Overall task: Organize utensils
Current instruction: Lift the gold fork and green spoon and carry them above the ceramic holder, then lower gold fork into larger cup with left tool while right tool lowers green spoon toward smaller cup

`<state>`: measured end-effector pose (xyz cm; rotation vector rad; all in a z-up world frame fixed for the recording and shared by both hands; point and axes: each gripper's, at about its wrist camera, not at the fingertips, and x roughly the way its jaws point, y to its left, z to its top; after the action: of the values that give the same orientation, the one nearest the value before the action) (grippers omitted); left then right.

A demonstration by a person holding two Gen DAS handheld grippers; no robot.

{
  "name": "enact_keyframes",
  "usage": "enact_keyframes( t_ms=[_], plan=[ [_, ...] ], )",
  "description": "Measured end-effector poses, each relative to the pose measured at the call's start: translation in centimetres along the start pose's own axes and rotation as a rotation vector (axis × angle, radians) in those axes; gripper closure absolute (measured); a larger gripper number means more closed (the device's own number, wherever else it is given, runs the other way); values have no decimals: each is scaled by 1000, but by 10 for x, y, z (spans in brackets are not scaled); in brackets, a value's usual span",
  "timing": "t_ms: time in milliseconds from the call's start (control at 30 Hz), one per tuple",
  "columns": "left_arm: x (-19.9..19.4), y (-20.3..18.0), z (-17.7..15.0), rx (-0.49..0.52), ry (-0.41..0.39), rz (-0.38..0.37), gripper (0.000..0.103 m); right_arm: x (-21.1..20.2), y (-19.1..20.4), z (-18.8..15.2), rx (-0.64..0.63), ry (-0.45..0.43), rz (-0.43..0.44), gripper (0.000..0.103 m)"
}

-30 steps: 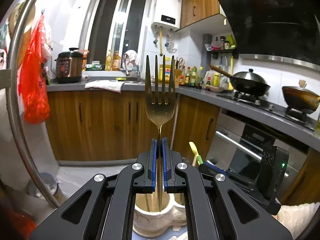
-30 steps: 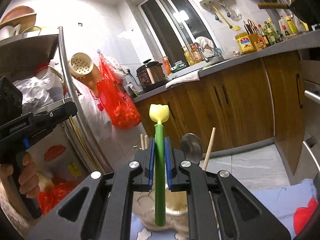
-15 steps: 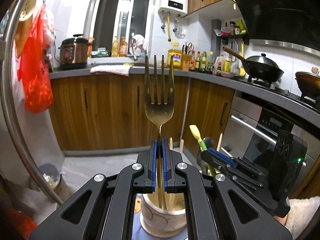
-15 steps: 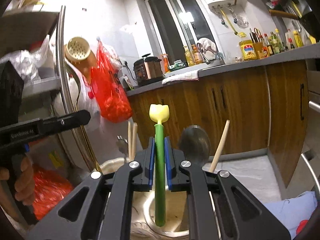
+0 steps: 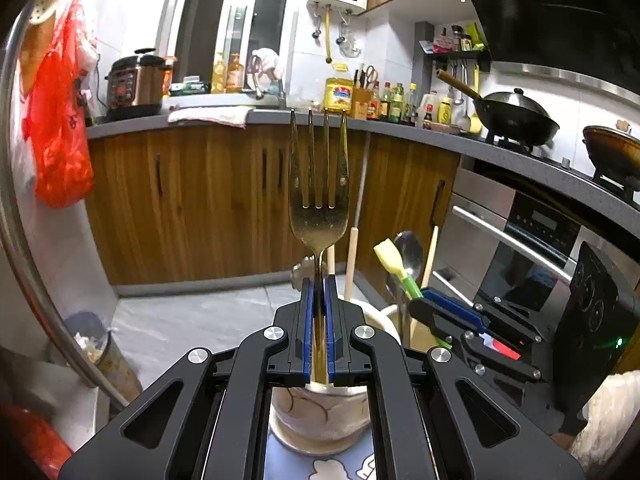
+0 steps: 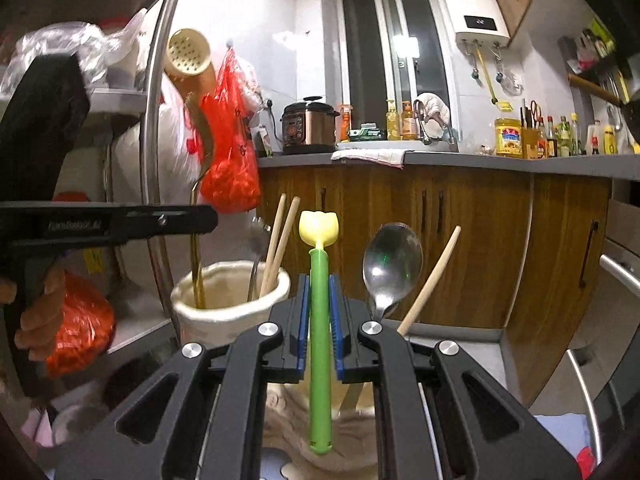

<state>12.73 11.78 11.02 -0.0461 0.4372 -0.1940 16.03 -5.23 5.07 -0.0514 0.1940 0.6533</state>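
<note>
My left gripper [image 5: 319, 292] is shut on a gold fork [image 5: 318, 184], tines up, its handle reaching down into a white ceramic holder [image 5: 320, 412] right below. My right gripper [image 6: 319, 292] is shut on a green utensil with a yellow tulip-shaped top [image 6: 319, 280], upright over a second white holder [image 6: 352, 432] that has a metal spoon [image 6: 392, 260] and a wooden chopstick [image 6: 430, 280] in it. The right wrist view shows the first holder [image 6: 230, 300] at left with two chopsticks [image 6: 280, 240] and the fork's gold handle [image 6: 197, 264]. The right gripper also shows in the left wrist view [image 5: 448, 312].
The holders stand on a blue patterned mat [image 5: 320, 464]. A metal rack pole [image 6: 154, 152] with shelves and a red bag [image 6: 228, 148] is at the left. Wooden cabinets [image 5: 200, 200], a counter [image 5: 440, 136], an oven [image 5: 512, 240] and a floor bin [image 5: 92, 344] lie beyond.
Both grippers have lowered with their utensils toward the holders. The fork's handle now sits inside the left holder and the green utensil hangs lower over the right one.
</note>
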Motion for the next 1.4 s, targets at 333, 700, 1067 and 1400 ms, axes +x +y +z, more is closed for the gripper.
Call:
enact_keyframes(
  t_ms=[333,700,1067,1400],
  plan=[
    [6,-1,-11,14,42,-15,97,3,-9,-11,65,101,37,93],
    [15,0,-16,16,76,-20,97,11,-18,-15,127,179,54,93],
    [22,1,-21,22,101,-23,97,11,-35,-11,248,241,98,93],
    [25,1,-20,16,97,-24,97,12,-43,-10,323,201,154,93]
  ],
)
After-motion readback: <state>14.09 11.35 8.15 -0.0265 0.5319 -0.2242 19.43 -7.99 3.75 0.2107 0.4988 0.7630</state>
